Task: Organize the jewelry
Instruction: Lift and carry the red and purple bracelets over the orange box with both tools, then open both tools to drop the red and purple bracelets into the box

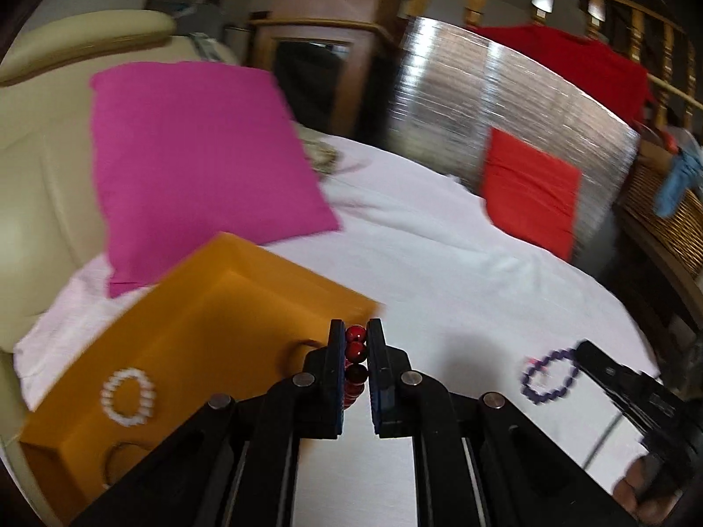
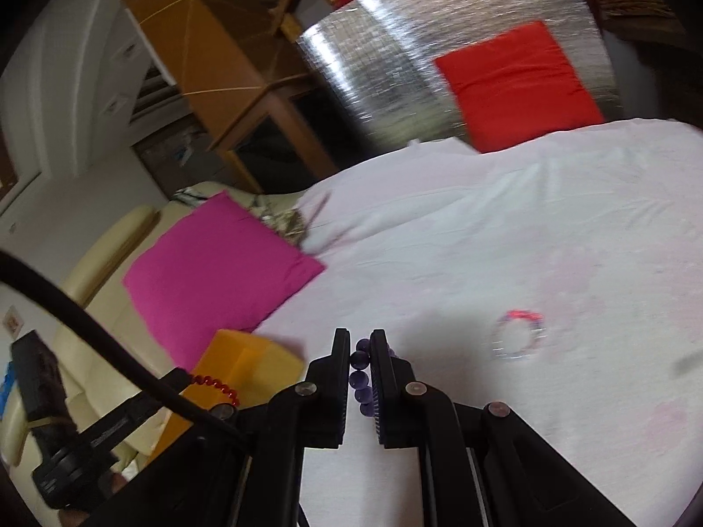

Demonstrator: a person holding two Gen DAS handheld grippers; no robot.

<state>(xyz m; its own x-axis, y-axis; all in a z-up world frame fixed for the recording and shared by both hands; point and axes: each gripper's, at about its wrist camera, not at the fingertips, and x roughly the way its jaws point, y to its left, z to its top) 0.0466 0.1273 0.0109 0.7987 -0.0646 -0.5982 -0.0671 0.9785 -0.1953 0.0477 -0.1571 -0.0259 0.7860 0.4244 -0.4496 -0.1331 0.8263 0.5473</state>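
My left gripper (image 1: 355, 329) is shut on a red bead bracelet (image 1: 355, 351) and holds it at the near right corner of an orange tray (image 1: 211, 307). A white bead bracelet (image 1: 127, 399) lies in the tray. My right gripper (image 2: 360, 338) is shut on a purple bead bracelet (image 2: 360, 377), which also shows in the left wrist view (image 1: 547, 375) held at the right. A clear and pink bracelet (image 2: 520, 336) lies on the white sheet (image 2: 527, 228) to the right. The red bracelet (image 2: 215, 384) and the tray (image 2: 246, 360) show in the right wrist view at the left.
A magenta cushion (image 1: 197, 162) lies behind the tray against a cream sofa (image 1: 30, 175). A red cushion (image 1: 531, 189) leans on a silver foil panel (image 1: 483, 101) at the far side. Wooden railing (image 1: 615, 13) and a wicker basket (image 1: 668, 219) stand at the right.
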